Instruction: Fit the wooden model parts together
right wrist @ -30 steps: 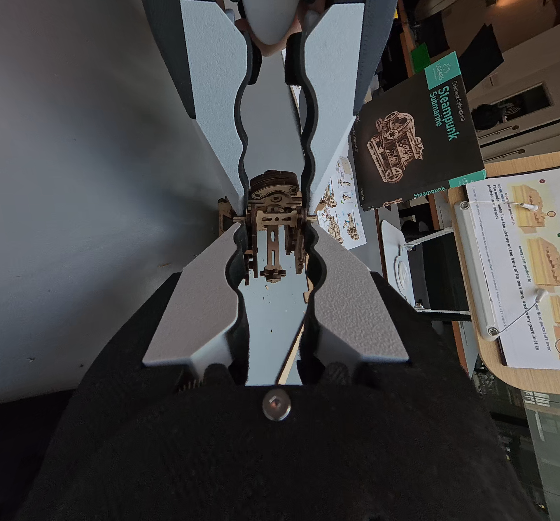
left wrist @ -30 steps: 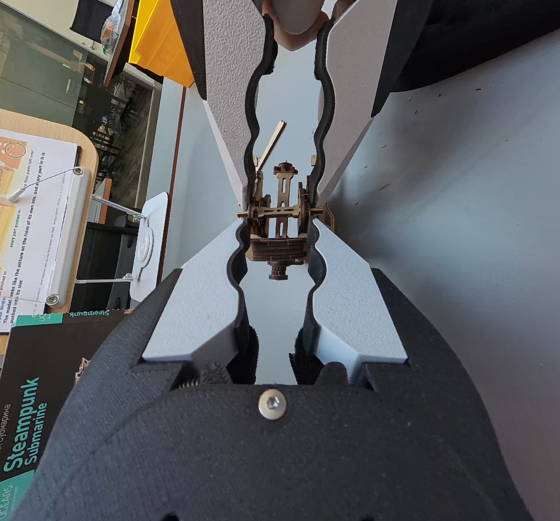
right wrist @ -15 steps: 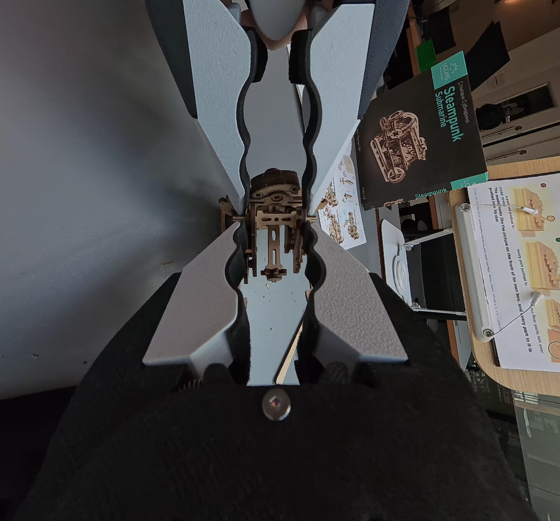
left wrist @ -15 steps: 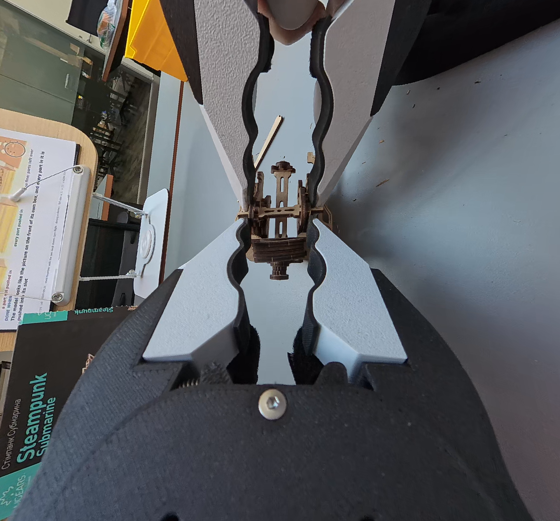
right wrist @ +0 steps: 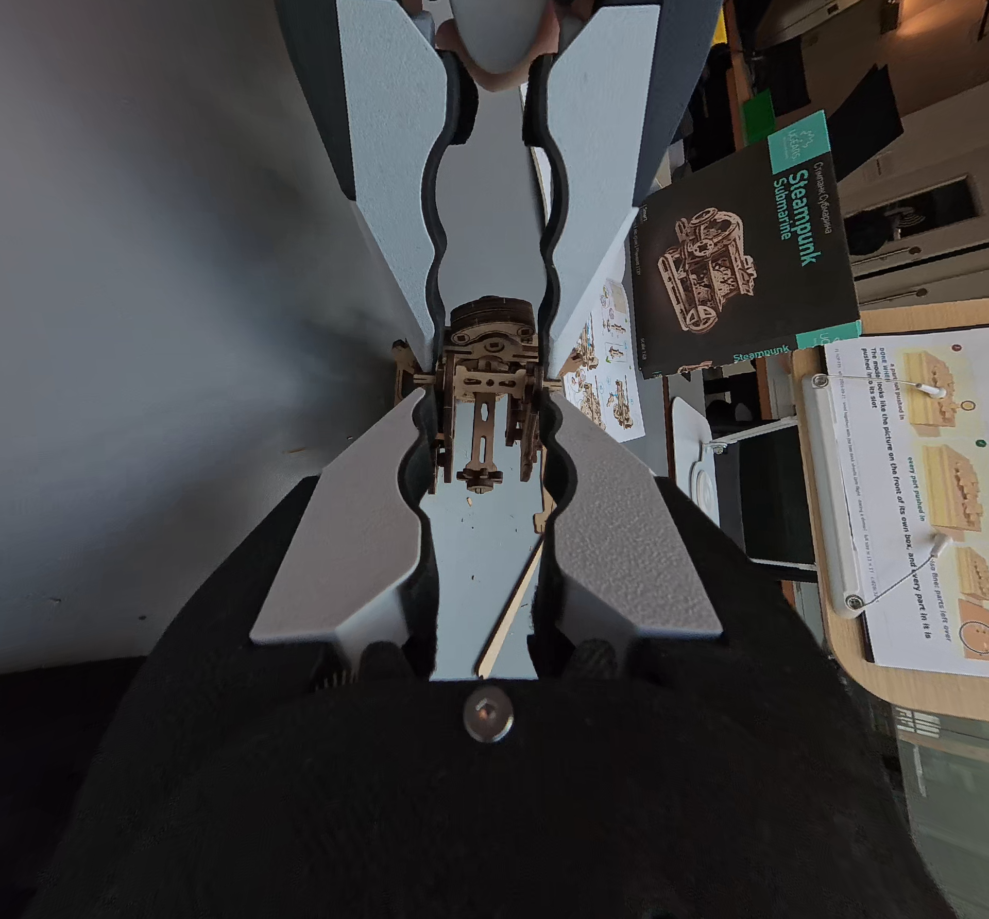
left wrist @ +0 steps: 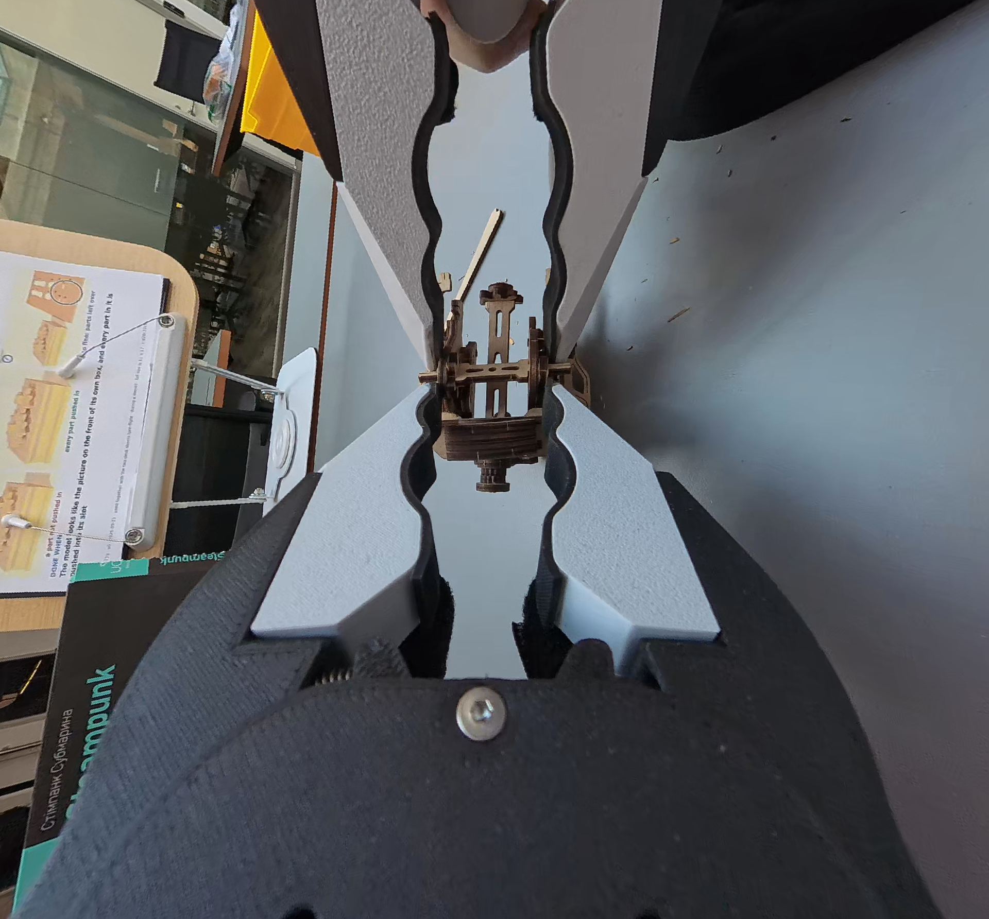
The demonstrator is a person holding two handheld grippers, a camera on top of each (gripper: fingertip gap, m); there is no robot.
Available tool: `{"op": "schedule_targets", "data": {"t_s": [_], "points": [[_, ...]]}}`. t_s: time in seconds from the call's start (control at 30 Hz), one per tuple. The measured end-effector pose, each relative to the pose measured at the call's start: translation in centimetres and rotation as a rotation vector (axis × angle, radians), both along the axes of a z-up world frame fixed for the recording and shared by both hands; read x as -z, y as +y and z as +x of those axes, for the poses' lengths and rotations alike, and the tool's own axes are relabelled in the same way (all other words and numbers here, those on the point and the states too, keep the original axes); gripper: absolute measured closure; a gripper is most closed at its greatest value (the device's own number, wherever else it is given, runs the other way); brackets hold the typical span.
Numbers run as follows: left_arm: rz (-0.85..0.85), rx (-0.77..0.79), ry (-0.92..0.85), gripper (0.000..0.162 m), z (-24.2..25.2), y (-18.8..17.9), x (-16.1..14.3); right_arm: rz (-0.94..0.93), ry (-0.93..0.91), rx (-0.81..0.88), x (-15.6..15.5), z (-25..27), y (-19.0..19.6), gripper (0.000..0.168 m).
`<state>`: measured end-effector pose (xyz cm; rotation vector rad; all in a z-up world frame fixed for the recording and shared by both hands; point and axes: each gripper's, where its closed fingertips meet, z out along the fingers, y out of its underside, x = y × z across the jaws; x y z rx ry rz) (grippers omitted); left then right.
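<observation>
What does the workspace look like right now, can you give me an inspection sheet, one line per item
Surface: grey table, wood crumbs scattered on it.
Job's things: wooden model gripped from opposite ends by both grippers; loose wooden stick lying flat beyond it.
Clutter: instruction sheet and dark model box at the table edge.
Grippers: left gripper and right gripper both closed on the model.
Cables: thin wire tethers on the printed card's holder.
Surroundings: yellow bin, glass cabinets, dark cloth.
</observation>
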<state>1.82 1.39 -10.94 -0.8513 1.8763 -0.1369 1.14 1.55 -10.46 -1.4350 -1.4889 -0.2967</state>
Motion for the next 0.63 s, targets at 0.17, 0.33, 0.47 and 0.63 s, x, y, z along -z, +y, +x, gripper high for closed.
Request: {"op": "schedule_targets", "data": {"t_s": [0.17, 0.33, 0.47, 0.63], "points": [[-0.014, -0.008, 0.006, 0.125, 0.0, 0.12, -0.02, -0.026, 0.041, 0.013, 0.01, -0.04, 0.11, 0.131], [-0.016, -0.004, 0.011, 0.125, 0.05, 0.07, -0.02, -0.061, 0.062, 0.011, 0.02, 0.03, 0.0, 0.131], [-0.019, -0.002, 0.012, 0.125, 0.05, 0.03, -0.02, -0.077, 0.071, 0.003, 0.02, 0.05, -0.1, 0.131], [-0.035, 0.0, 0.014, 0.125, 0.0, -0.01, -0.06, -0.109, 0.1, -0.004, 0.02, -0.01, -0.19, 0.131]]}}
